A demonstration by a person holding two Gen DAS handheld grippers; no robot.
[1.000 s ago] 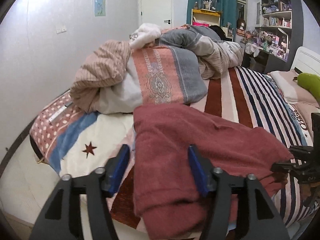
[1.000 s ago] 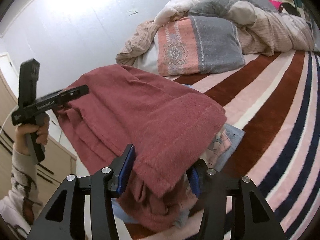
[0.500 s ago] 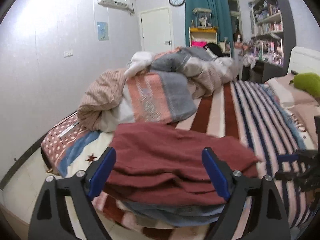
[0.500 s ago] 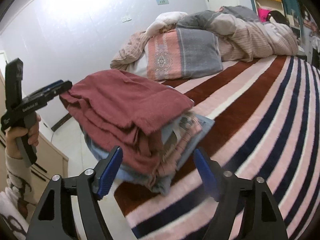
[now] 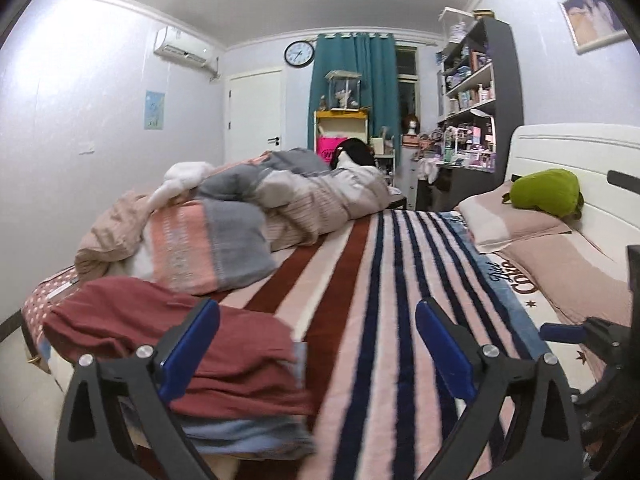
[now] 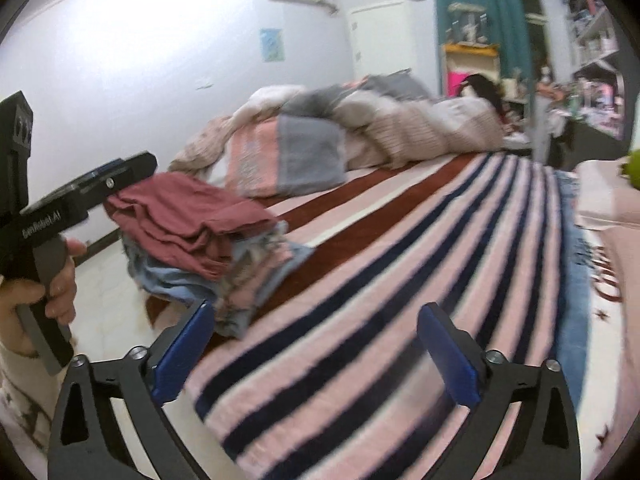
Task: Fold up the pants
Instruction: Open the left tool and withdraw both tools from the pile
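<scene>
The dark red pants (image 5: pixel 168 336) lie folded on top of a stack of folded clothes at the bed's near left corner; they also show in the right wrist view (image 6: pixel 188 216). My left gripper (image 5: pixel 316 348) is open and empty, just right of the stack. It appears from the side in the right wrist view (image 6: pixel 108 180), close to the stack's far left edge. My right gripper (image 6: pixel 312 352) is open and empty over the striped blanket (image 6: pixel 400 280), right of the stack; part of it shows at the right edge of the left wrist view (image 5: pixel 592 332).
A blue folded garment (image 6: pixel 168 276) and patterned clothes lie under the pants. A heap of quilts (image 5: pixel 248 216) fills the far left of the bed. Pillows (image 5: pixel 512 220) and a green plush (image 5: pixel 548 192) lie by the white headboard. Shelves (image 5: pixel 476 92) stand behind.
Both grippers let go of the red pants, opened wide and pulled back and up from the stack. The pants now rest folded on the pile.
</scene>
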